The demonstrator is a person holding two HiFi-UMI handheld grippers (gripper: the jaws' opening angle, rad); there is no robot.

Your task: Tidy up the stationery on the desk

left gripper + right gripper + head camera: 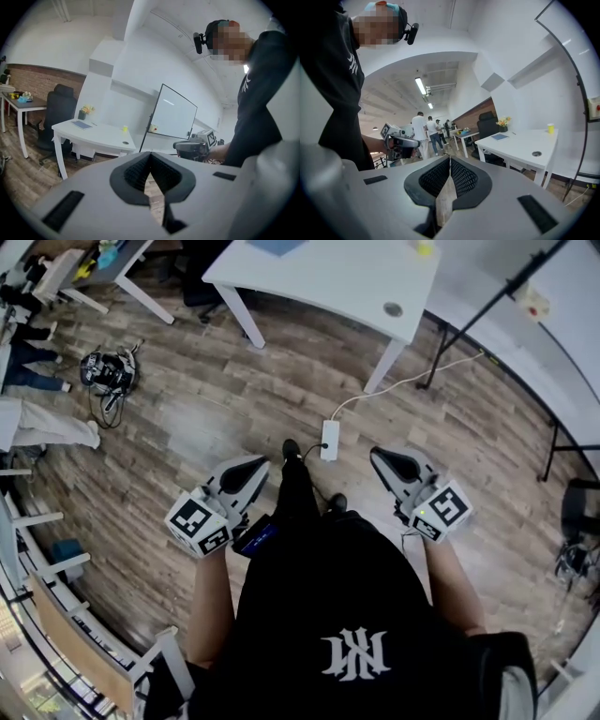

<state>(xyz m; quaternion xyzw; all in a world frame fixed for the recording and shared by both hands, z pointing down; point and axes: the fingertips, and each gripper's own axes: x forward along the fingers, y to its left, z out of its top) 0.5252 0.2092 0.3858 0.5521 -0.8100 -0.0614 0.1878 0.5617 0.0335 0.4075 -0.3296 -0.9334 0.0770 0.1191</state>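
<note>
Both tools are clenched on nothing. The left tool (246, 474) and the right tool (394, 465) hang over the wooden floor (206, 418), well apart from the white tabletop (319, 277) at the far side. The stationery is there: a blue notebook (81, 124) and, near it, a yellow cup (125, 128). The likely trouble is a trip, since a power strip (329, 440) and its cable (403, 382) lie between the person and the tabletop. The whiteboard (176, 115) and its stand legs crowd the right. A corded gadget (110, 371) lies on the floor far left.
</note>
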